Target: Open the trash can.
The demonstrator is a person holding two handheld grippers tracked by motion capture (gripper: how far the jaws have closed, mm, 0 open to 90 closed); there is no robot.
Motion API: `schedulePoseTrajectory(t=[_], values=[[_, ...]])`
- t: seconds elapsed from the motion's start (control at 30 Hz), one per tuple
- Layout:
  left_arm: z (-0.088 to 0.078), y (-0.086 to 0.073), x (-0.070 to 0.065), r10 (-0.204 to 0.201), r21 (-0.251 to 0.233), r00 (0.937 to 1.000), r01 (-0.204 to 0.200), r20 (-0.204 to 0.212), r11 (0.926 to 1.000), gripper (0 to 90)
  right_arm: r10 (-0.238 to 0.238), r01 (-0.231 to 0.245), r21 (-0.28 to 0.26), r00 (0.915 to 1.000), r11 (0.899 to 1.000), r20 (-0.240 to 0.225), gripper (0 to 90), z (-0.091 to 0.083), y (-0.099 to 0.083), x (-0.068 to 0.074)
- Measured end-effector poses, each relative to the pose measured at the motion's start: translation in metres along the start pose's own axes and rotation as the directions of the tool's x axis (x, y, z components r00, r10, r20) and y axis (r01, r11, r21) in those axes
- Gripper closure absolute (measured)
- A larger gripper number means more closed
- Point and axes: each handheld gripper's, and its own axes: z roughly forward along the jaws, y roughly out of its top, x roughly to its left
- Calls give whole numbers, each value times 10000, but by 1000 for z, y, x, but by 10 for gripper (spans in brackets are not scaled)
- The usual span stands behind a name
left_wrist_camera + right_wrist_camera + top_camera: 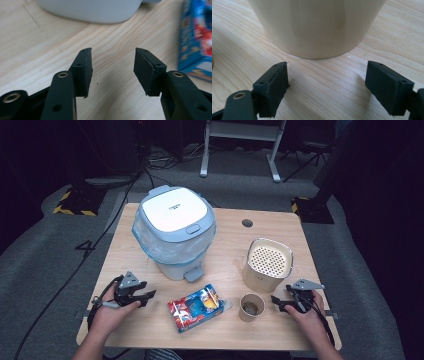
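Left gripper: held in the person's left hand at the near left part of the table. In the left gripper view its jaws stand about half apart, and between them is only bare wood. It holds nothing.
Right gripper: held in the right hand at the near right part of the table. In the right gripper view its jaws stand wide apart with nothing between the pads. It holds nothing.
Beige container: it has a perforated top and stands upright near the right gripper, just beyond it. In the right gripper view its rounded base is close in front of the open jaws, not touching them.
Paper cup: it stands upright just beside the right gripper, between that gripper and the snack box. Something brownish is inside.
Snack box: blue and red, it lies flat in the near middle of the table, to the right of the left gripper and apart from it. Its edge shows at the right side of the left gripper view.
Pedal bin: white with a light blue lid, shut, lined with a clear bag. It stands behind the snack box, in the left half of the table.
Table: light wood, with a small round hole near its far edge.
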Motion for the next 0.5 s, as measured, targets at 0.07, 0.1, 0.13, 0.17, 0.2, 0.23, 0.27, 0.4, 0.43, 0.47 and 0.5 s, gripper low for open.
schedulePoseTrajectory(t=[0.07, 0.1, 0.13, 0.17, 0.2, 0.23, 0.27, 0.4, 0.43, 0.47, 0.5], values=[[-16, 5, 1, -26, -284, 9997, 32, 225, 9996, 524, -5, 5, -4, 10000, 10000, 0, 191, 0, 0, 0], [-16, 5, 1, -26, -284, 9997, 32, 225, 9996, 528, -5, 5, -4, 10000, 10000, 0, 191, 0, 0, 0], [-24, 7, 1, 5, -377, 9997, 5, 264, 9993, 528, 5, -5, -5, 10000, 10000, 6, 198, 0, 0, 0], [-34, 10, 1, 48, -497, 9996, -34, 275, 9988, 539, 70, -69, -36, 10000, 10000, 26, 214, -1, 0, -1], [-34, 10, 1, 48, -497, 9996, -34, 275, 9988, 543, 70, -69, -36, 10000, 10000, 26, 214, -1, 0, -1], [-42, 14, 0, 86, -627, 9994, -65, 333, 9980, 547, 95, -94, -81, 9999, 9999, 60, 239, -1, -1, -1], [-44, 15, -1, 38, -703, 9992, -10, 399, 9975, 551, 93, -92, -95, 9999, 9999, 103, 251, -1, -1, -1], [-55, 23, -3, 58, -934, 9977, 6, 681, 9956, 578, 87, -86, -161, 9999, 9998, 82, 290, -2, -2, -2], [-59, 26, -4, 34, -1023, 9966, 50, 820, 9947, 583, 59, -58, -174, 10000, 9998, 54, 308, -3, -2, -3], [-64, 31, -5, 33, -1212, 9954, 84, 960, 9926, 595, 48, -47, -178, 10000, 9998, 37, 314, -4, -2, -3], [-64, 31, -5, 33, -1212, 9954, 84, 960, 9926, 602, 48, -47, -178, 10000, 9998, 37, 314, -4, -2, -3]])
